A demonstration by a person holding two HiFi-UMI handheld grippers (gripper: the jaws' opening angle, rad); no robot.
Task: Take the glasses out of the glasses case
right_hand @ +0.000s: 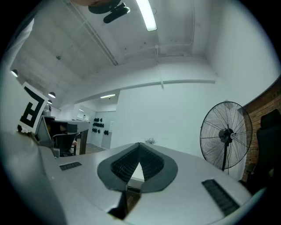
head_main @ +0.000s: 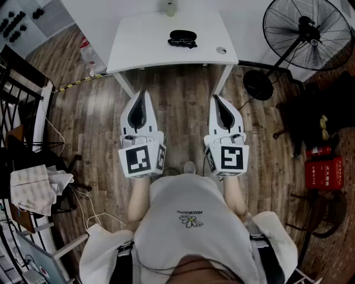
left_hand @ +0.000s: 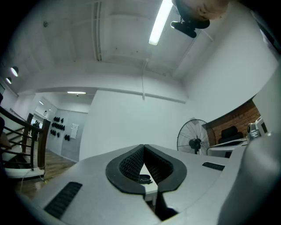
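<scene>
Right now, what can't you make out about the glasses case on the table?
Head view: the glasses case is too small to tell whether it is open or holds the glasses.
Left gripper view: the shut left gripper hides all but a sliver of it.
Right gripper view: no case shows; the shut right gripper covers most of the table.
Head view: the top edge cuts off the object at the table's far edge.

No wording is reading clearly: tiny print is sitting by a daisy on the person's shirt, and white characters are showing on a red box
</scene>
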